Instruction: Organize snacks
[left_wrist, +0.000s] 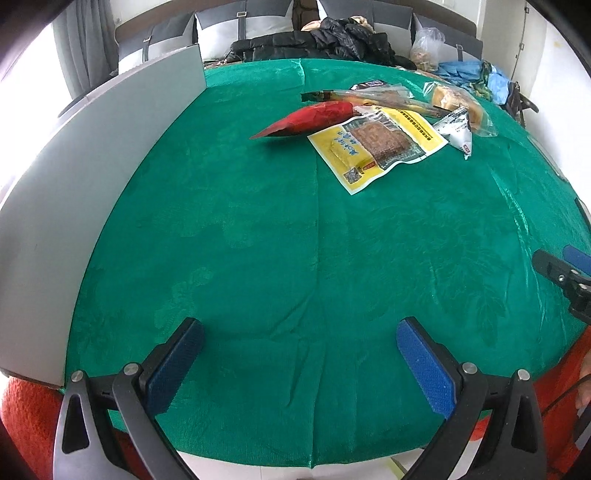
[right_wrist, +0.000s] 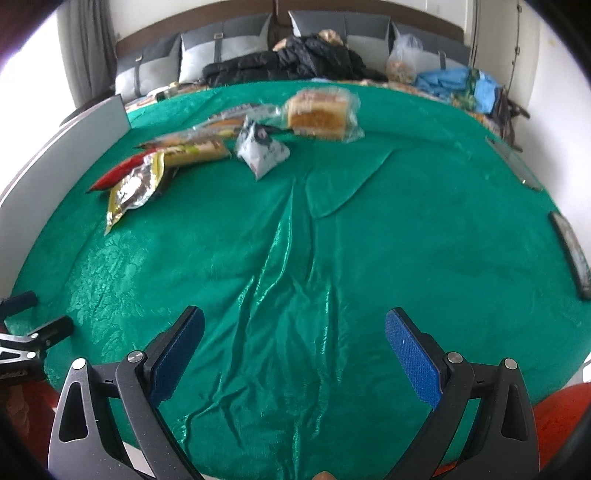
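Several snack packs lie at the far side of a green cloth (left_wrist: 258, 240). In the left wrist view I see a red pouch (left_wrist: 310, 118), a flat yellow pack (left_wrist: 376, 146), a small white pack (left_wrist: 458, 129), a long clear-wrapped bar (left_wrist: 373, 98) and wrapped bread (left_wrist: 458, 101). The right wrist view shows the bread (right_wrist: 319, 118), white pack (right_wrist: 260, 151), yellow pack (right_wrist: 135, 188), red pouch (right_wrist: 118, 171) and a long bar (right_wrist: 195, 149). My left gripper (left_wrist: 299, 350) is open and empty over the near cloth. My right gripper (right_wrist: 293, 345) is open and empty too.
A grey panel (left_wrist: 92, 177) stands along the cloth's left edge. Behind the table are grey cushions, black jackets (left_wrist: 321, 40), a plastic bag (left_wrist: 426, 50) and blue bags (left_wrist: 469, 74). The cloth is wrinkled in front of the right gripper. Dark flat objects (right_wrist: 570, 254) lie at the right edge.
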